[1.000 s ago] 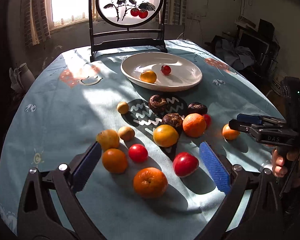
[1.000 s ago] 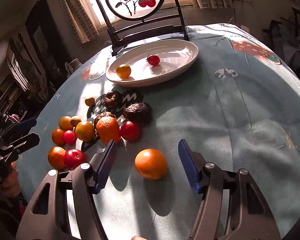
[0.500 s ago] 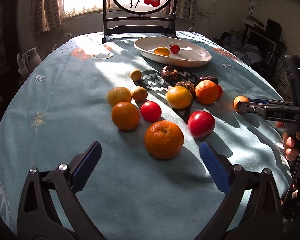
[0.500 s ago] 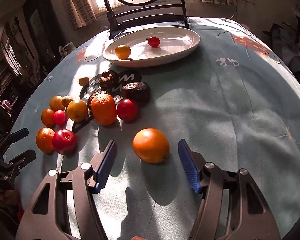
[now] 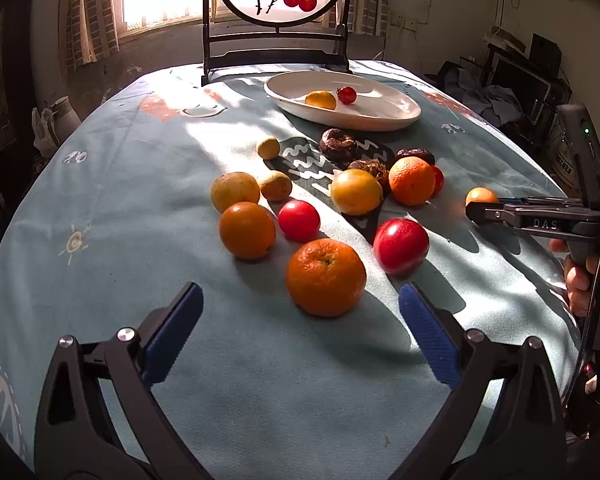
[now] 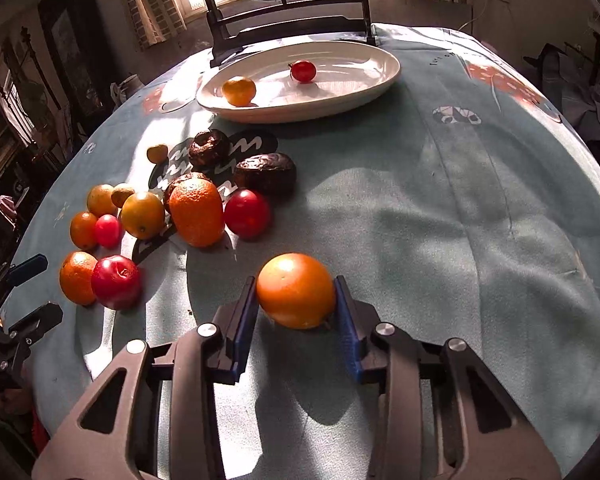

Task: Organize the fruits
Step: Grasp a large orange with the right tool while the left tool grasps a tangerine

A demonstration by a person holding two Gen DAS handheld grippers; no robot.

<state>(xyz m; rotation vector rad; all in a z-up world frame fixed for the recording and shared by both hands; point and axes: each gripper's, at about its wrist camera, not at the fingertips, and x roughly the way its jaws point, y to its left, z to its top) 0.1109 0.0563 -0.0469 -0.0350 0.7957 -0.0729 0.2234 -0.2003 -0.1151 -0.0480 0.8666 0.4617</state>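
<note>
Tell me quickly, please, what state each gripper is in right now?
Left gripper: open, holding nothing.
Right gripper: jaws have just been closing and are now shut on the orange, which sits on the tablecloth.

Two fruits (image 6: 239,91) lie in the plate (image 6: 364,84), behind the fruit cluster (image 6: 196,212) on the table (image 6: 460,208).

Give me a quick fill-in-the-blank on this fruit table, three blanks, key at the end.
1. The white plate holds ___ fruits.
2. The right claw is shut on an ___ that rests on the tablecloth.
3. The left claw stands ___, with a mandarin lying just ahead of it.

Missing words: two; orange; open
</note>
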